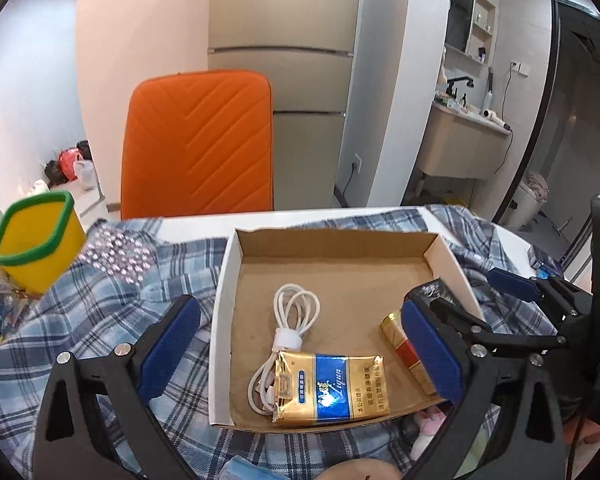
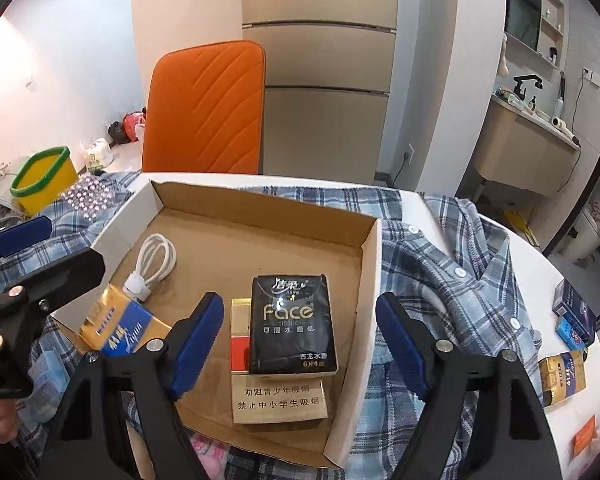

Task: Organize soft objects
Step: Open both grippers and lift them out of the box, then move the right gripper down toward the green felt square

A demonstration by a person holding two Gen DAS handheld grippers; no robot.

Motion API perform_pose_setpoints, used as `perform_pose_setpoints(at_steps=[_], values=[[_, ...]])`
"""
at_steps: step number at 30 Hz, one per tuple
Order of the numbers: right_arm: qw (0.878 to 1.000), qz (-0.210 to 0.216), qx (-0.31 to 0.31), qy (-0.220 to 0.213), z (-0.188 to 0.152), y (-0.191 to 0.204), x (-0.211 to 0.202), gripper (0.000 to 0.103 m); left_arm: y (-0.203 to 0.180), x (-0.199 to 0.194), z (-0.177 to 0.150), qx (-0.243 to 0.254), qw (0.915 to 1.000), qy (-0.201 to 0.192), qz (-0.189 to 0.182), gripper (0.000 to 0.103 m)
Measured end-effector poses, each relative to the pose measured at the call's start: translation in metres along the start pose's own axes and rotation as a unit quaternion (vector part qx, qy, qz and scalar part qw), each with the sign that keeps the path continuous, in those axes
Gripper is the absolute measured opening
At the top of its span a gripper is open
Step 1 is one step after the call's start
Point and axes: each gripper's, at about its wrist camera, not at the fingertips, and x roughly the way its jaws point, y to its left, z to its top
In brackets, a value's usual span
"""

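This is a lived-in home, a small flat by the look of it. A tall beige fridge (image 1: 284, 80) stands against the wall, and an orange chair (image 1: 198, 144) sits just in front of it, pushed up to a white table (image 2: 540, 248) draped with a plaid shirt (image 2: 460, 280). Right of the fridge, past a white pillar, a washroom nook opens with a basin cabinet (image 1: 460, 148), a black tap (image 1: 456, 84) and wall shelves (image 1: 482, 24). Left of the fridge, bags (image 1: 70, 164) lie on the floor.
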Motion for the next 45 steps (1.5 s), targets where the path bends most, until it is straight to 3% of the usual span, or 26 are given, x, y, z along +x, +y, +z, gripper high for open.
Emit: perform_pose_setpoints(at_steps=[12,15,17,25,30,34,45], values=[[0.996,-0.018,0.023,-0.081,0.007,0.003,-0.065,0.081,-0.017,-0.051,0.01,0.022,0.9978,-0.063,-0.003,0.1],[0.994,-0.033,0.017,-0.106,0.006,0.008,-0.089,0.081,-0.021,-0.075,0.01,0.027,0.9953,-0.093,-0.003,0.102],[0.991,-0.038,0.016,-0.124,0.005,0.008,-0.104,0.088,-0.021,-0.089,0.009,0.026,0.9935,-0.11,-0.005,0.102],[0.984,-0.045,0.028,-0.172,-0.019,0.011,-0.154,0.088,-0.011,-0.143,-0.005,0.018,0.9856,-0.168,-0.002,0.102],[0.979,-0.048,0.031,-0.198,-0.036,0.013,-0.176,0.088,-0.01,-0.162,-0.022,0.025,0.986,-0.163,-0.026,0.102],[0.978,-0.039,0.035,-0.203,-0.047,0.016,-0.188,0.088,-0.009,-0.17,-0.039,0.026,0.9834,-0.179,-0.019,0.102],[0.976,-0.025,0.021,-0.214,-0.073,0.032,-0.186,0.088,0.016,-0.149,-0.067,0.002,0.9893,-0.144,-0.019,0.102]])
